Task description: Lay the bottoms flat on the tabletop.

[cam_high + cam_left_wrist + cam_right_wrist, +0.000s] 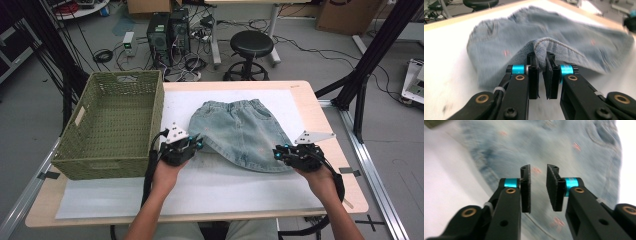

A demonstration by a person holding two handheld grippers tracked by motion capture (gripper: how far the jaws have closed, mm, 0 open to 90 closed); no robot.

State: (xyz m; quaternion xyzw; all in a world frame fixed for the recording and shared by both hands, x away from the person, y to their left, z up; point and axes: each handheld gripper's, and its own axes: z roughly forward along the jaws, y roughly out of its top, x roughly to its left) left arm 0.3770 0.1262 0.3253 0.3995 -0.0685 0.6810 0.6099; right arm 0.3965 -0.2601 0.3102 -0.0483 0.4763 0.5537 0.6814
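A light blue denim skirt (pixel 240 132) lies flat on the white mat (pixel 200 185), waistband toward the far side. My left gripper (pixel 199 145) is at the skirt's near left hem. In the left gripper view it (pixel 541 62) is shut on a raised fold of that stitched hem, and the skirt (pixel 574 42) spreads out behind it. My right gripper (pixel 278 151) is over the near right corner of the skirt. In the right gripper view it (pixel 538 187) stands open, with a gap between its pads and nothing in it, above the blurred denim (pixel 564 145).
A green woven basket (pixel 100 165) stands at the left end of the table, close to my left gripper. The table's wooden edge (pixel 325 125) runs just right of the skirt. On the floor beyond are a black stool (pixel 251 45) and computer towers (pixel 167 32).
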